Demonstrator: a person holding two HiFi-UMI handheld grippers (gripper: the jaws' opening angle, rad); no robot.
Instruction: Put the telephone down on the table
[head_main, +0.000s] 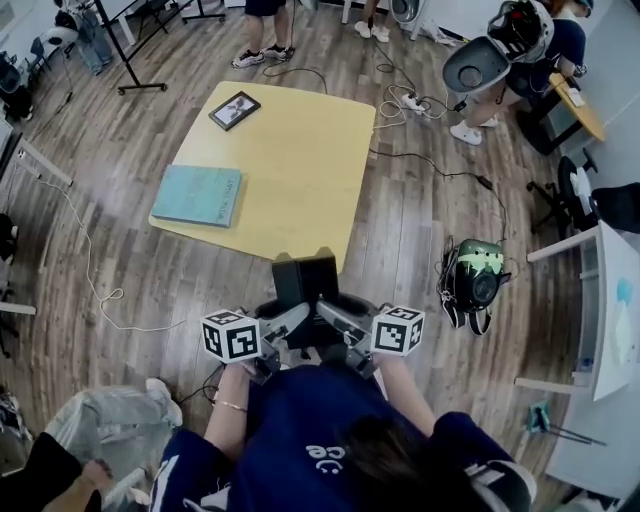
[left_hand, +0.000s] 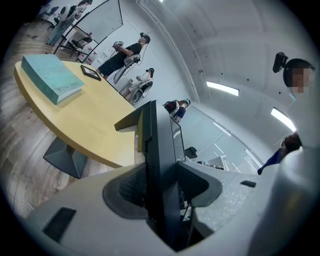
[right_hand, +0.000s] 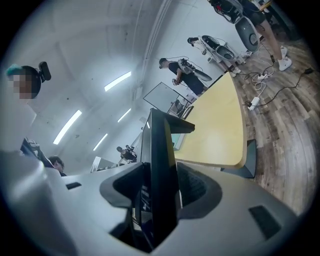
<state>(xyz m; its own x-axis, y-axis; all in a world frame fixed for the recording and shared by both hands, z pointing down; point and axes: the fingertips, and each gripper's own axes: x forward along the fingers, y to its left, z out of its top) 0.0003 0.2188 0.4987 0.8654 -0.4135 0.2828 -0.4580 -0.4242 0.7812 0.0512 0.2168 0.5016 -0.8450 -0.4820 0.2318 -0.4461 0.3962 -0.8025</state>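
Evidently the left gripper (head_main: 288, 322) and right gripper (head_main: 332, 316) each have their fingers (left_hand: 125, 189) clamped on opposite sides of the telephone (head_main: 305, 283), sharing its bulk. It hangs at lower centre, just short of the desk (head_main: 300, 150).

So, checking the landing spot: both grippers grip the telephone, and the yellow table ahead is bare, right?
Not bare: the head view shows a teal book and a framed picture lying on the yellow table. The left gripper and right gripper do both grip the telephone.

no legible text; pale letters on the navy shirt (head_main: 300, 425) unreadable
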